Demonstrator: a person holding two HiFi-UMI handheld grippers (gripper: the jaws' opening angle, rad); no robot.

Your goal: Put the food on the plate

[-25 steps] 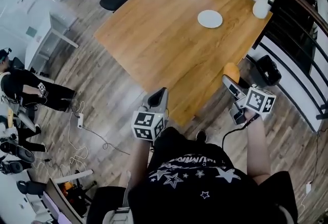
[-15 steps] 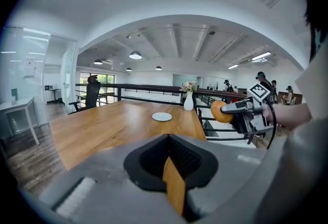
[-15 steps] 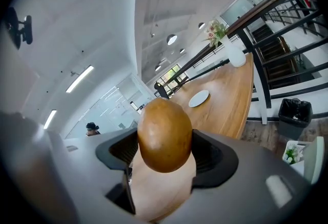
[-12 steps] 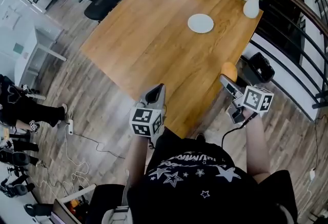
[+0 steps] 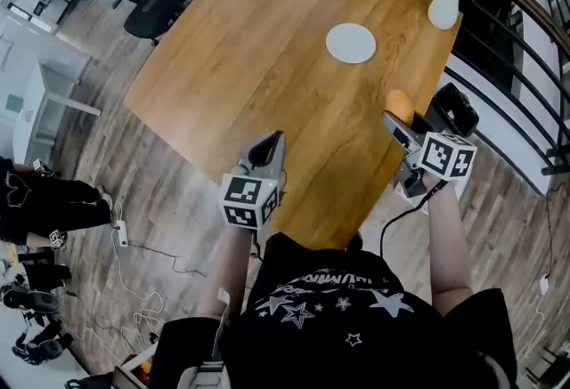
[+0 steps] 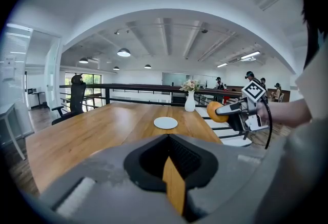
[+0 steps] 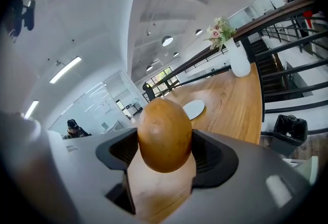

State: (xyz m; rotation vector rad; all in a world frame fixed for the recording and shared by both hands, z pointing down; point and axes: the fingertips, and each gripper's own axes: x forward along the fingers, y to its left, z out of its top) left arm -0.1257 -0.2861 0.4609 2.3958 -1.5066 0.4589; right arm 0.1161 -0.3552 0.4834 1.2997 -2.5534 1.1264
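Bread roll [image 7: 164, 133], clamped in right claw [image 7: 165, 152], plate [image 7: 193, 109] well ahead

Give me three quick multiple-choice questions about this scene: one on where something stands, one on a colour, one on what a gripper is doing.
1. Where is the white vase of flowers?
A) at a table corner by the railing
B) on the plate
C) on the floor

2. What colour is the plate?
A) blue
B) white
C) black

3. What is the right gripper doing?
A) open and empty
B) shut on a brown oval food
C) resting on a chair

Answers:
1 A: the vase stands on the wooden table at its corner, just inside the railing.
2 B: it is a plain white disc with nothing on it.
3 B: both jaws press the food's sides.
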